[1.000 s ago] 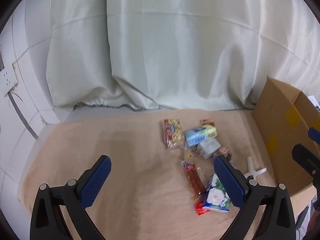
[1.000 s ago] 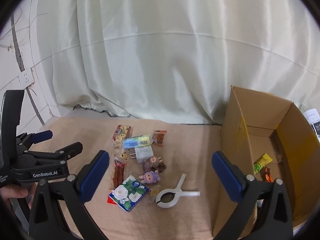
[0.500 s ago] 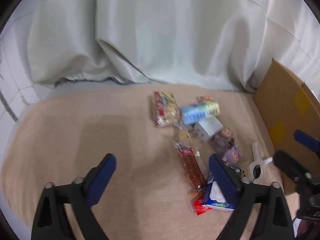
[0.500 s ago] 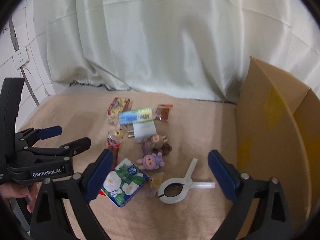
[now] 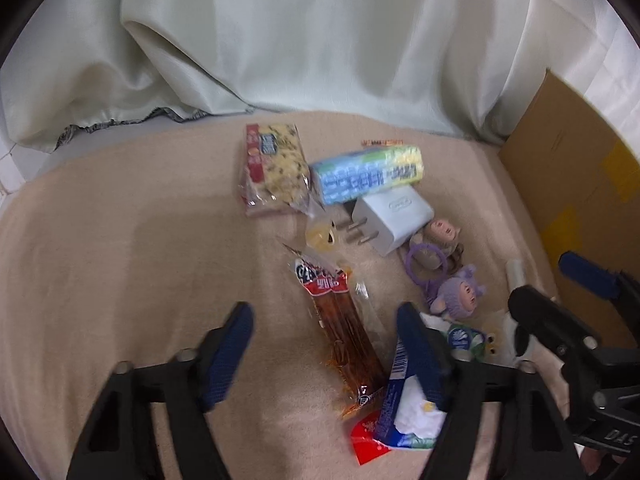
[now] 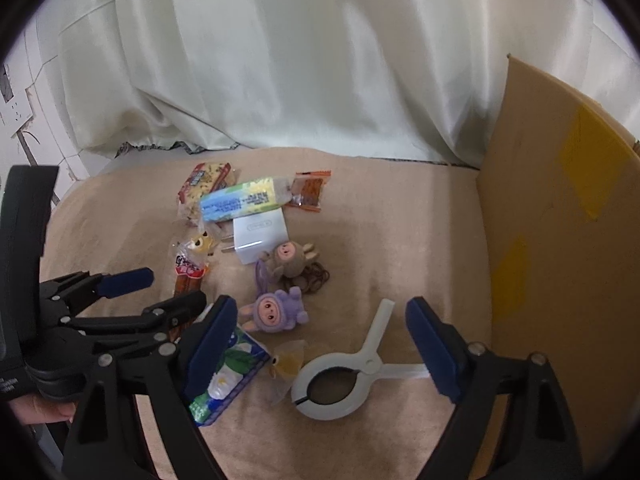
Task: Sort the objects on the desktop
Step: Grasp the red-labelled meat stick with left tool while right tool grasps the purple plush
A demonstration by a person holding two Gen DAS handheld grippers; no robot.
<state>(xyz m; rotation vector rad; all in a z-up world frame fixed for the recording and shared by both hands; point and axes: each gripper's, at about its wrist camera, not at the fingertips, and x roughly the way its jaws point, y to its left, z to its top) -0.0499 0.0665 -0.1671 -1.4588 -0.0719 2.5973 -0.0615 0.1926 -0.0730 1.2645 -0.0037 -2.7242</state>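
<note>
A pile of small objects lies on the beige cloth. My left gripper (image 5: 326, 344) is open, low over a long red snack stick (image 5: 342, 332), which lies between its fingers. A tissue pack (image 5: 404, 412) sits by its right finger. My right gripper (image 6: 322, 344) is open above a white plastic clamp (image 6: 340, 376) and a small yellow wrapped item (image 6: 288, 364). The left gripper also shows in the right wrist view (image 6: 152, 292). A purple plush doll (image 6: 276, 312), a brown plush doll (image 6: 290, 262), a white charger (image 6: 260, 234) and a blue-yellow packet (image 6: 244, 202) lie farther back.
A cardboard box (image 6: 560, 248) stands at the right edge of the cloth. A pale curtain (image 6: 300, 60) hangs behind the table. A biscuit pack (image 5: 274, 168) and an orange sachet (image 6: 310, 190) lie at the back of the pile.
Both grippers have moved forward and down toward the pile. The left one now straddles the red snack stick; the right one hangs over the white clamp.
</note>
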